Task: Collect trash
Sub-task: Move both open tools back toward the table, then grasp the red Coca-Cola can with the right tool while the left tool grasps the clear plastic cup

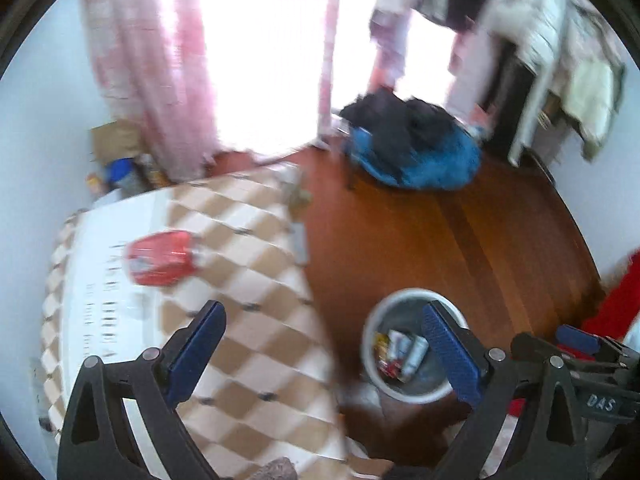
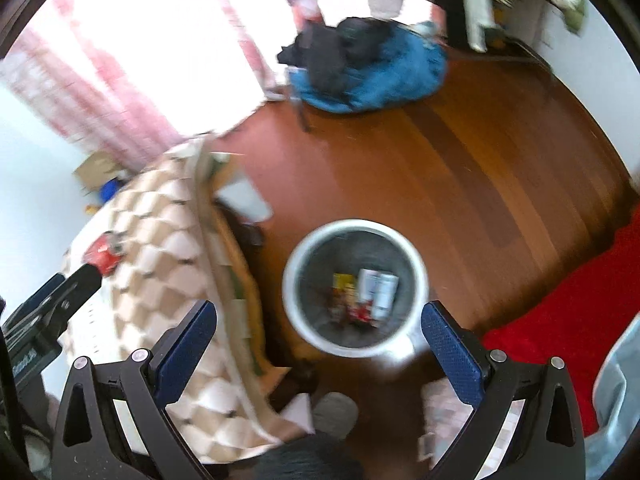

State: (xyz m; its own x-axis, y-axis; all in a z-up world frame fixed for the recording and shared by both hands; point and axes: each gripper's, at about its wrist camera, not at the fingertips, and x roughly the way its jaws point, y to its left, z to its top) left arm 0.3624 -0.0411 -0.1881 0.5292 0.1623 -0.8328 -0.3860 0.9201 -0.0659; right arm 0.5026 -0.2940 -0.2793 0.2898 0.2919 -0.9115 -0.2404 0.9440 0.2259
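Observation:
A red snack packet (image 1: 162, 258) lies on the checkered tablecloth (image 1: 256, 264); it also shows small in the right wrist view (image 2: 102, 256). A white-rimmed bin (image 2: 356, 286) stands on the wooden floor with several wrappers and cartons inside; it also shows in the left wrist view (image 1: 412, 344). My left gripper (image 1: 324, 344) is open and empty, above the table edge, with the packet ahead to the left. My right gripper (image 2: 320, 340) is open and empty, above the bin. The right gripper shows in the left view (image 1: 588, 352), the left gripper in the right view (image 2: 60, 300).
A blue and black pile of clothes (image 1: 416, 148) lies on the floor by the pink curtains (image 1: 160, 80). A red rug (image 2: 568, 312) is at the right. A cardboard box and bottles (image 1: 120, 160) stand in the corner behind the table. Clothes hang at the back right.

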